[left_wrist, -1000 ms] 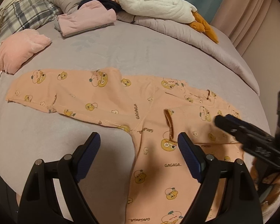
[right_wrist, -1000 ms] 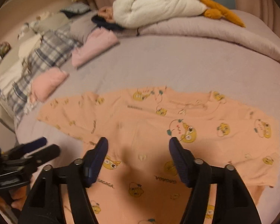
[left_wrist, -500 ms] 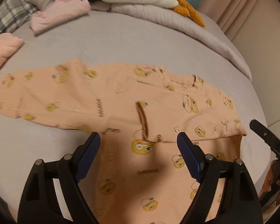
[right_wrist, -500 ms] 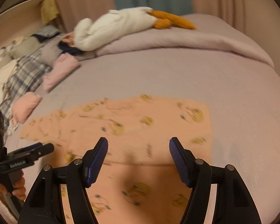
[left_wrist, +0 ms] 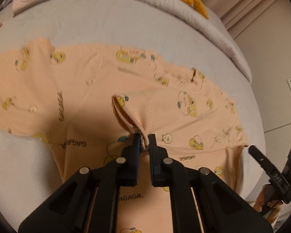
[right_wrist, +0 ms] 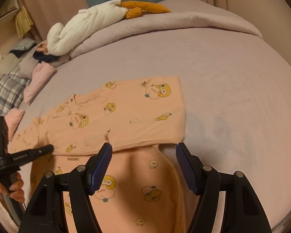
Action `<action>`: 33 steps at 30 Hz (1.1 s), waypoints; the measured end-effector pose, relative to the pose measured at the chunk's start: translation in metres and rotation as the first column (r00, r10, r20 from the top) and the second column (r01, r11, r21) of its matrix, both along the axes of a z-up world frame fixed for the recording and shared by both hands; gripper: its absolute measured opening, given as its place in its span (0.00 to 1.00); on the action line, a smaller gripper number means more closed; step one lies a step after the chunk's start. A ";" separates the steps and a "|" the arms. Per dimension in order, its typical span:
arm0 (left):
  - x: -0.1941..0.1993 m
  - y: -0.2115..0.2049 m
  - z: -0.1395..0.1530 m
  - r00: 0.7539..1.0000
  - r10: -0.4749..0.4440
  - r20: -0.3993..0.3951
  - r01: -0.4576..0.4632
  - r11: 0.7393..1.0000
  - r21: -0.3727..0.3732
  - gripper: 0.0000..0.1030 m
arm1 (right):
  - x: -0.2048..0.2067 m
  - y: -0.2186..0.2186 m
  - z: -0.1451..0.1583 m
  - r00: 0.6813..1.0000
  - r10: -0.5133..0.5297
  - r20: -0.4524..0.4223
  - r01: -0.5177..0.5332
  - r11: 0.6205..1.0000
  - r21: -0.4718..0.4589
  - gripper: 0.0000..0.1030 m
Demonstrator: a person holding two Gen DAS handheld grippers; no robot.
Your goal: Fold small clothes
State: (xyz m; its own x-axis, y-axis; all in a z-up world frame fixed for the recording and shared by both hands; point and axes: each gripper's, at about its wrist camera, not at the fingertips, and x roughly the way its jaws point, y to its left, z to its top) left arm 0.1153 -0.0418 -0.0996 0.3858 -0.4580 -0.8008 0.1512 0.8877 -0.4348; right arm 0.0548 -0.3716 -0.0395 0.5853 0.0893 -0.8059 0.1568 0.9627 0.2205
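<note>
Your left gripper [left_wrist: 144,141] has its jaws nearly closed on a pinch of the peach printed baby garment [left_wrist: 83,89], right by a stitched seam at centre frame, and the cloth puckers up into the pads. The garment lies spread flat on the lilac bedsheet [right_wrist: 232,89], filling the lower middle of both views, with one sleeve already folded across the body. Your right gripper [right_wrist: 143,167] hangs wide open over the lower part of the garment, holding nothing. This is thin, light, floppy knit, so I judge it will sag and drag unless you lift by an edge or seam. Take the hem or the sleeve end with the right, not the loose middle, so the fold lands straight
</note>
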 end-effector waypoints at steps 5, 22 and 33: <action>-0.002 0.008 0.031 0.995 0.013 0.100 -0.016 0.999 0.035 0.07 | 0.001 -0.005 -0.002 1.000 -0.022 0.002 0.022 1.000 0.003 0.66; 0.021 0.051 0.002 0.996 0.081 0.037 -0.084 0.993 0.083 0.03 | 0.017 0.000 -0.015 0.999 -0.027 -0.041 0.027 1.000 0.005 0.66; 0.022 0.041 0.002 0.999 0.037 0.001 -0.037 0.998 0.046 0.31 | 0.015 -0.003 -0.015 0.998 -0.032 -0.044 0.033 0.999 0.003 0.66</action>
